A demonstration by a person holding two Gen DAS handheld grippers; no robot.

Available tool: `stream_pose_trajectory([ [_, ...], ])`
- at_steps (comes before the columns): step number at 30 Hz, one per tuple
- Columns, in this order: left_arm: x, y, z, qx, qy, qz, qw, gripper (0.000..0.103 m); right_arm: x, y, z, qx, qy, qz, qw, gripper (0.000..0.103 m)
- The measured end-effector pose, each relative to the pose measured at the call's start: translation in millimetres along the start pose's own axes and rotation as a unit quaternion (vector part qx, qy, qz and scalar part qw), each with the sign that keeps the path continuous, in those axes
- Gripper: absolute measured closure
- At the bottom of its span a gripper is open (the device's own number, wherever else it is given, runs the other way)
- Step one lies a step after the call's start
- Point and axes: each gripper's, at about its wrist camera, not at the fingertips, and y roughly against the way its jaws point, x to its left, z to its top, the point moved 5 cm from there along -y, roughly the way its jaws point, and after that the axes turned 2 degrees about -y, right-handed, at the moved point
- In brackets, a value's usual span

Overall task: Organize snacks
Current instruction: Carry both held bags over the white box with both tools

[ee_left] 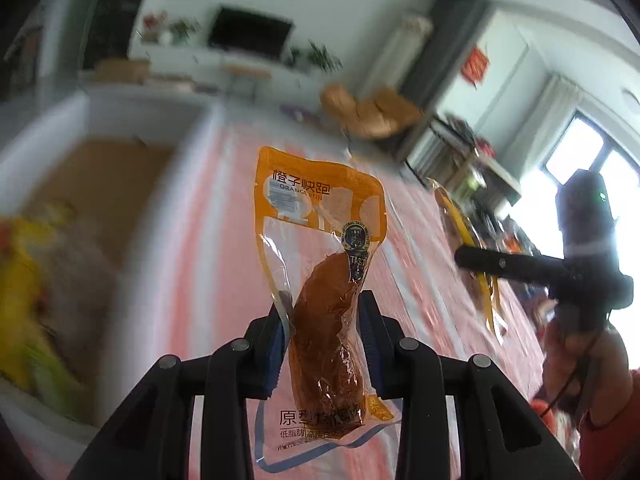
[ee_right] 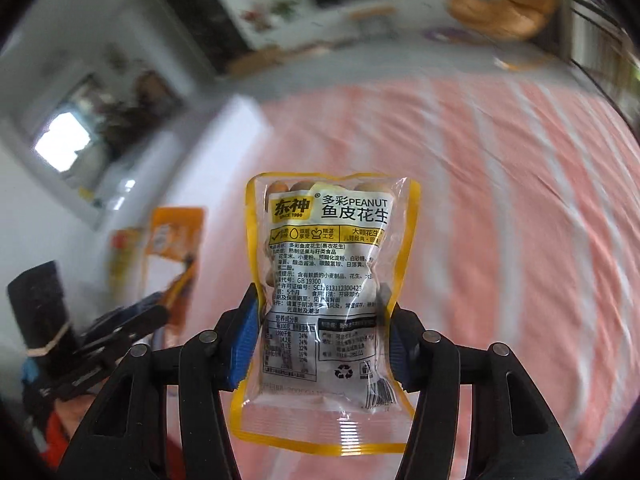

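- Left tool (ee_left: 322, 340): jaws clamped on an orange-and-clear chicken-breast packet (ee_left: 324, 280), held upright at centre frame above the pink striped cloth (ee_left: 240, 220).
- Right tool (ee_right: 318, 340): blue pads (ee_right: 242, 340) press both sides of a yellow-edged packet of coated peanuts (ee_right: 328, 280), held upright at centre frame, clear of the cloth.
- Step in hand, as judged: both packets are lifted and need carrying to a container. Good practice is to keep each grip firm on the filled middle of the pouch, since the slick film could slip, and to hold the two tools apart so the packets do not collide.
- Container: a white-walled box (ee_left: 148, 208) with a brown base lies at the left of the left-wrist view. It holds yellow and green wrapped snacks (ee_left: 28, 300), blurred beyond closer naming.
- Release is best made low over the box's free brown area, one packet at a time.
- Right tool, seen from outside at right of the left-wrist view, with the hand (ee_left: 576, 360) holding it.
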Motion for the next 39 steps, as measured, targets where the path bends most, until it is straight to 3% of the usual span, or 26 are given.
stream_pose_trajectory([
  [5, 88, 64, 38, -0.031, 0.0, 0.124, 0.9917, 0.068, 148, -19, 33, -0.003, 0.071, 0.112, 0.991, 0.045],
  [8, 148, 83, 35, -0.02, 0.001, 0.219, 0.9755, 0.058, 233, -51, 38, 0.004, 0.113, 0.147, 0.983, 0.038],
  [9, 166, 88, 31, -0.016, 0.005, 0.25, 0.9681, 0.052, 255, -65, 36, 0.008, 0.119, 0.16, 0.98, 0.036],
  [12, 203, 103, 16, -0.009, 0.024, 0.301, 0.9532, 0.015, 293, -109, 25, 0.037, 0.114, 0.183, 0.976, 0.025],
  [13, 210, 109, 10, -0.016, 0.029, 0.31, 0.9503, 0.012, 301, -126, 19, 0.055, 0.115, 0.17, 0.977, 0.025],
  [15, 215, 118, -2, -0.024, 0.035, 0.313, 0.9489, 0.01, 306, -149, 16, 0.07, 0.123, 0.143, 0.98, 0.025],
  [18, 210, 121, -13, -0.032, 0.027, 0.32, 0.9466, 0.005, 300, -152, 6, 0.057, 0.131, 0.135, 0.981, 0.025],
  [23, 174, 128, -17, -0.064, 0.0, 0.335, 0.94, 0.004, 279, -134, -2, 0.017, 0.163, 0.098, 0.982, 0.025],
  [27, 151, 139, -9, -0.099, 0.013, 0.348, 0.9323, 0.0, 264, -110, -15, -0.006, 0.194, 0.057, 0.979, 0.025],
  [29, 153, 145, -4, -0.111, 0.033, 0.326, 0.9383, 0.0, 263, -102, -17, -0.017, 0.204, 0.044, 0.978, 0.025],
  [30, 156, 146, -4, -0.105, 0.05, 0.308, 0.9442, 0.0, 264, -100, -17, -0.023, 0.207, 0.038, 0.977, 0.025],
  [32, 162, 148, -6, -0.095, 0.071, 0.298, 0.9471, 0.0, 265, -97, -17, -0.023, 0.208, 0.03, 0.977, 0.025],
  [35, 165, 155, -9, -0.095, 0.07, 0.337, 0.9342, 0.0, 270, -97, -17, -0.01, 0.204, 0.032, 0.978, 0.025],
  [39, 165, 160, -14, -0.087, 0.047, 0.366, 0.9253, 0.0, 276, -99, -18, -0.006, 0.21, 0.026, 0.977, 0.025],
])
